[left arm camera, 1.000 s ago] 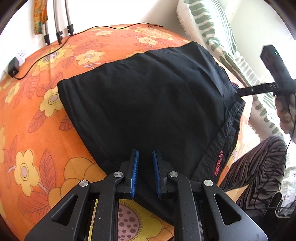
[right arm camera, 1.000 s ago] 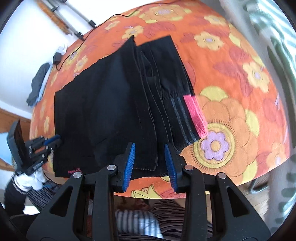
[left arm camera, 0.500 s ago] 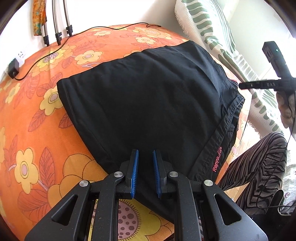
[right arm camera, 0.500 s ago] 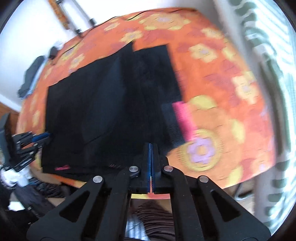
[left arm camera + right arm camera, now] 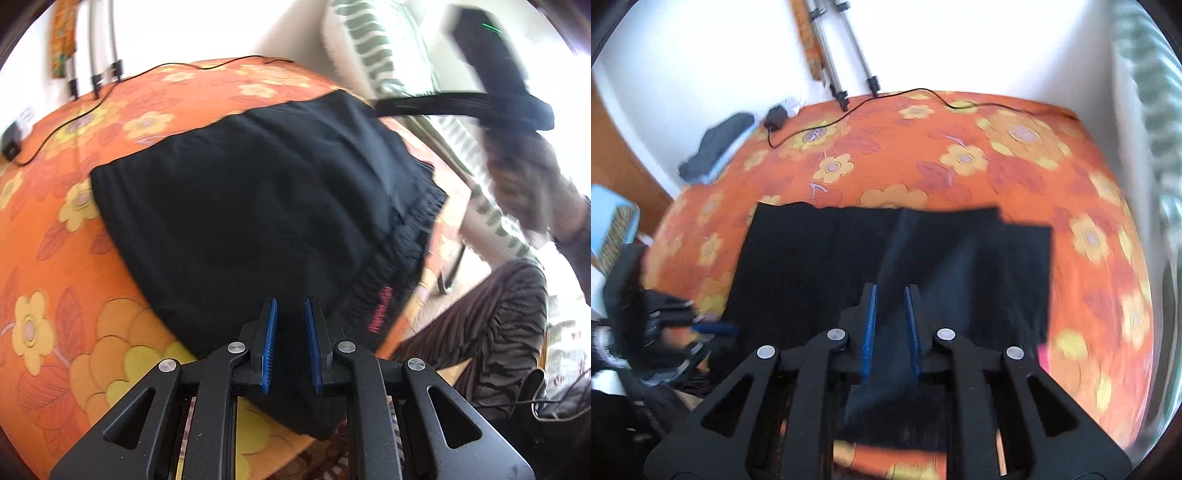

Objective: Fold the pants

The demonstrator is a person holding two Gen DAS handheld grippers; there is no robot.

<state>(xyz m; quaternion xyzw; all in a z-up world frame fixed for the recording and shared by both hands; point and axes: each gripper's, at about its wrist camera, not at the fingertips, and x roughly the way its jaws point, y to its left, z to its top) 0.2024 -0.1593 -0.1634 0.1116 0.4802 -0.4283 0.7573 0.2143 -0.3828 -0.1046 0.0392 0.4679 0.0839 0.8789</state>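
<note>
The black pants lie folded flat on the orange flowered bed cover; pink lettering shows on the waistband near the bed's edge. My left gripper is open over the near edge of the pants, with nothing between its blue pads. In the right wrist view the pants lie spread across the cover, a pink patch at their right edge. My right gripper hovers over them, jaws a little apart and empty. The right gripper and hand show blurred in the left wrist view.
A black cable and charger lie at the far edge of the bed, by tripod legs against the white wall. A striped green curtain hangs on the right. The person's striped trousers are at the bed's near edge.
The right gripper shut half a second ago and now stands a little open; it swung round over the pants. The pants look folded shorter. The left gripper stayed open in place.
</note>
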